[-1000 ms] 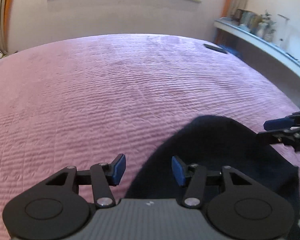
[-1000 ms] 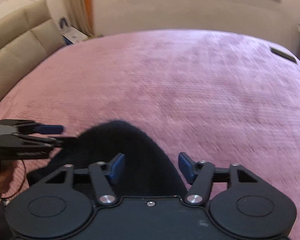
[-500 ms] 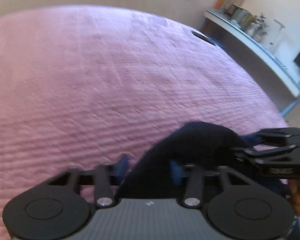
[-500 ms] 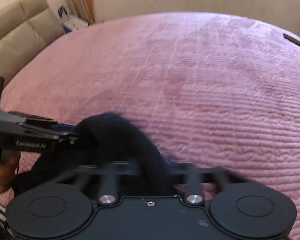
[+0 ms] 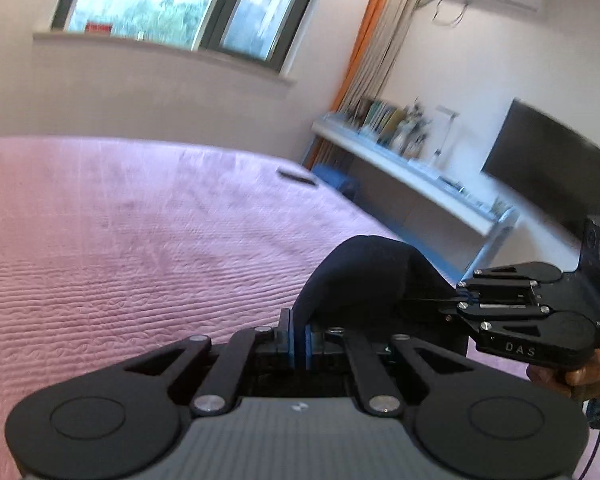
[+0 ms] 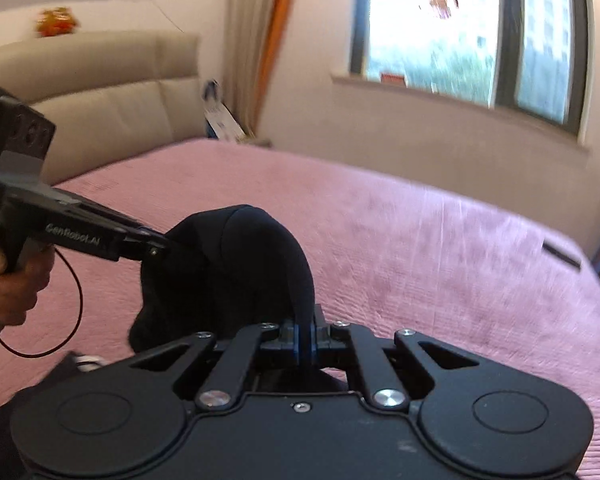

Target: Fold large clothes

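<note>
The dark garment humps up between my two grippers, raised off the pink bed, its held edge running sideways from one to the other. My left gripper is clamped on its left end and my right gripper on its right end, both about equally near, so I judge the fold should carry forward over the bed.

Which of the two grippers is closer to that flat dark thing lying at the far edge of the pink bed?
Right, probably. The flat dark thing lies toward the right gripper side of the bed; the left gripper is further across. Both are far from it, shut on the dark garment.
</note>
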{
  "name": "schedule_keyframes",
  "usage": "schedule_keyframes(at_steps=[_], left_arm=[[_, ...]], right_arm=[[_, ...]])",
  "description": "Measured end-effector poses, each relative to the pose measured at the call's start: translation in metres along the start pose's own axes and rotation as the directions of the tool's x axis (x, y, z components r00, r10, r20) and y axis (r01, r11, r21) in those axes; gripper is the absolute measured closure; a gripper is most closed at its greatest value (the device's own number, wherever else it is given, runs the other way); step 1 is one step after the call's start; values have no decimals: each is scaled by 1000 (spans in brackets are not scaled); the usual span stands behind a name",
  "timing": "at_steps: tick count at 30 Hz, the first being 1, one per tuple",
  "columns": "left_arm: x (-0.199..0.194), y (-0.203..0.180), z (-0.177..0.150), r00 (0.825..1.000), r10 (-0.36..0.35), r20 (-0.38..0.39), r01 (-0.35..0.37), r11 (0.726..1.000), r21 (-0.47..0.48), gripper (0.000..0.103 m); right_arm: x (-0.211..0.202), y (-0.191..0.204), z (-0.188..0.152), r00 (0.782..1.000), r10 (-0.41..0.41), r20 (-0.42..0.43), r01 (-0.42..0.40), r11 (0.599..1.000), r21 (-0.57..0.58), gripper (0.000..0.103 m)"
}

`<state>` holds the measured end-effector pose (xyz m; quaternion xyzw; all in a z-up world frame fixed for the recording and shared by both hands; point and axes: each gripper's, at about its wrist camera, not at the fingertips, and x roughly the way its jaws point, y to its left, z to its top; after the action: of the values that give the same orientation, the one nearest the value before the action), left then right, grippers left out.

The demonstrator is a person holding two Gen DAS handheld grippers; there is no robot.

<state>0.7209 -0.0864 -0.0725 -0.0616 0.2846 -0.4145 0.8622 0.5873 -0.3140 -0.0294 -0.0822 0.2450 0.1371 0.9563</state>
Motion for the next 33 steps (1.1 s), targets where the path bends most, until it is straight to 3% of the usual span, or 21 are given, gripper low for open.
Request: schedule_keyframes(at_steps=[5, 9, 15, 21, 24, 27, 30, 33], left_arm=[[-77, -67, -31, 999, 37, 31, -39, 996, 77, 98], [-123, -109, -72, 996, 80, 23, -82, 992, 98, 98], [-131, -125, -145, 984, 165, -73, -162, 986, 46, 98], [-115, -111, -119, 981, 194, 7, -193, 975, 112, 98], [-116, -111, -111, 978, 202, 56, -208, 968, 141, 98], [-117, -118, -133, 975, 219, 24, -220, 959, 179, 98], [-121, -121, -178, 979, 176, -106, -155, 971, 180, 98], [-134, -139, -236, 952, 173, -252, -111, 964, 242, 98]], right_arm=[[-85, 53, -10, 999, -1, 38, 7, 988, -156, 98], [-125, 87, -39, 1000, 1, 31, 7, 961, -275, 98], [-111, 122, -96, 1000, -17, -2, 16, 929, -371, 98], [-85, 121, -92, 987, -106, 123, 148, 894, -422, 98], [-78, 126, -97, 970, -142, 196, 220, 853, -474, 98], [-79, 133, -128, 984, -91, 151, 160, 826, -540, 98], [-103, 144, -178, 999, -25, 39, 44, 790, -611, 98], [-142, 157, -223, 995, 30, -92, -81, 780, -620, 94]])
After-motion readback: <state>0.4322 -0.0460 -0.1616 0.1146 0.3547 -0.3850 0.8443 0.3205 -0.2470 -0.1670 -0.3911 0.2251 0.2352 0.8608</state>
